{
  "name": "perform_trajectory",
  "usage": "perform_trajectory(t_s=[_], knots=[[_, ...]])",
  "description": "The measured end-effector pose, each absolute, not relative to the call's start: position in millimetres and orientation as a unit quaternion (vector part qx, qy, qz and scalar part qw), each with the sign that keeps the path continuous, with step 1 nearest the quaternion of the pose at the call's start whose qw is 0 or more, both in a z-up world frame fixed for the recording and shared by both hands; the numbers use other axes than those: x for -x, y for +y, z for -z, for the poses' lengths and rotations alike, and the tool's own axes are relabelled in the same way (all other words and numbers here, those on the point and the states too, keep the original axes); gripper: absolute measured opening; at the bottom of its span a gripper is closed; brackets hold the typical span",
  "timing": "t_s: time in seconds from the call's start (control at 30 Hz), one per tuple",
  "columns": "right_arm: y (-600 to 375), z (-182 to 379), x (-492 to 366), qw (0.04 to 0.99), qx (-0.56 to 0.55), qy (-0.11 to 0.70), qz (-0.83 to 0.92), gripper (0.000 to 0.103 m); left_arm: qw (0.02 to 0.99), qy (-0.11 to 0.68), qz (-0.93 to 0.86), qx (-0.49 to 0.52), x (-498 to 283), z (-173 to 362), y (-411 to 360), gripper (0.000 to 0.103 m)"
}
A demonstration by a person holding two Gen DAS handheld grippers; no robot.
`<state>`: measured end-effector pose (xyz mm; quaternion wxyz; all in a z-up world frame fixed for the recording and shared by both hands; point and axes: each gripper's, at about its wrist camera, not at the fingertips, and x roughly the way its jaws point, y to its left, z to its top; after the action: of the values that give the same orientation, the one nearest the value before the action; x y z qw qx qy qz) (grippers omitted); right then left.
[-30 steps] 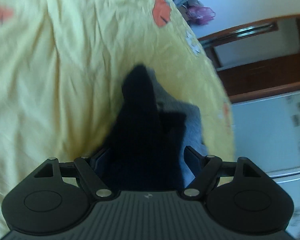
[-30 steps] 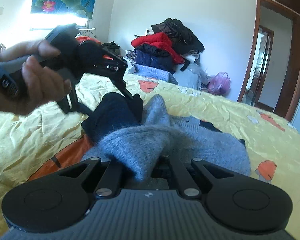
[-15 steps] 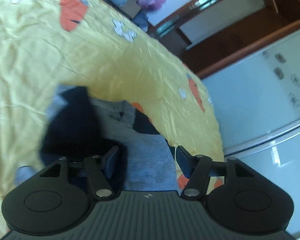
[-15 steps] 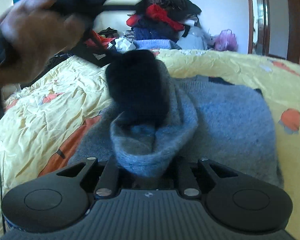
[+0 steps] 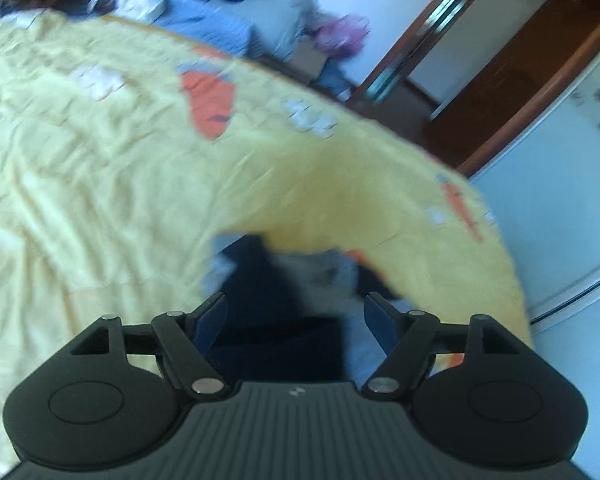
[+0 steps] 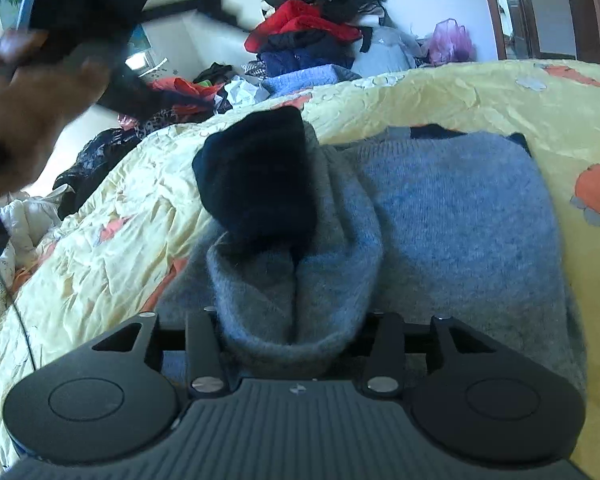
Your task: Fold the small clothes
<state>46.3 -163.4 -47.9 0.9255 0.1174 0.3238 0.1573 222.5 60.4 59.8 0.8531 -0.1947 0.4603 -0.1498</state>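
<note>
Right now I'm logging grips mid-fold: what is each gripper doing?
Left gripper: open, holding nothing, above the sweater.
Right gripper: its jaws have just been opening; the grey sleeve lies between them, apparently released.

Ahead of the jaws, rumpled yellow bedspread [image 6: 480,96]; beyond it, heaped clothes pile [image 6: 312,36], pink bag [image 6: 450,42], wooden doorframe [image 5: 428,40] far right.

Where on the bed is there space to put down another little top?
The yellow bedspread is bare left of the grey sweater, toward the person's hand. It is crowded at the far side, where the pile of clothes sits by the wall.
</note>
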Motion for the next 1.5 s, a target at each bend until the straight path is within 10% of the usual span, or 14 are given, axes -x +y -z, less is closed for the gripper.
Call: perform_trajectory(t_s=[0.33, 0.67, 0.97, 1.17, 1.33, 1.5], knots=[[-167.8, 49.3, -47.4, 0.925, -0.138, 0.318, -0.153, 0.060, 0.808, 0.522, 0.172, 0.213, -244.4, -21.6, 22.8, 0.085], [-168.4, 47.3, -49.5, 0.924, -0.137, 0.316, -0.164, 0.061, 0.854, 0.491, 0.122, -0.119, -234.9, -16.2, -81.4, 0.085], [-151.6, 40.1, -49.4, 0.940, -0.047, 0.296, -0.160, 0.052, 0.837, 0.503, 0.121, -0.176, -250.9, -5.1, -107.4, 0.085], [-149.2, 34.6, -46.1, 0.944, -0.022, 0.285, -0.162, 0.052, 0.840, 0.468, 0.105, -0.255, -234.1, -2.2, -118.7, 0.033], [-157.7, 31.6, -44.3, 0.947, -0.033, 0.279, -0.157, 0.019, 0.867, 0.443, 0.093, -0.208, -227.7, -19.2, -102.9, 0.018], [-165.4, 18.1, -35.4, 0.962, -0.024, 0.230, -0.143, 0.015, 0.897, 0.399, 0.085, -0.173, -226.2, -46.2, -101.1, 0.007]])
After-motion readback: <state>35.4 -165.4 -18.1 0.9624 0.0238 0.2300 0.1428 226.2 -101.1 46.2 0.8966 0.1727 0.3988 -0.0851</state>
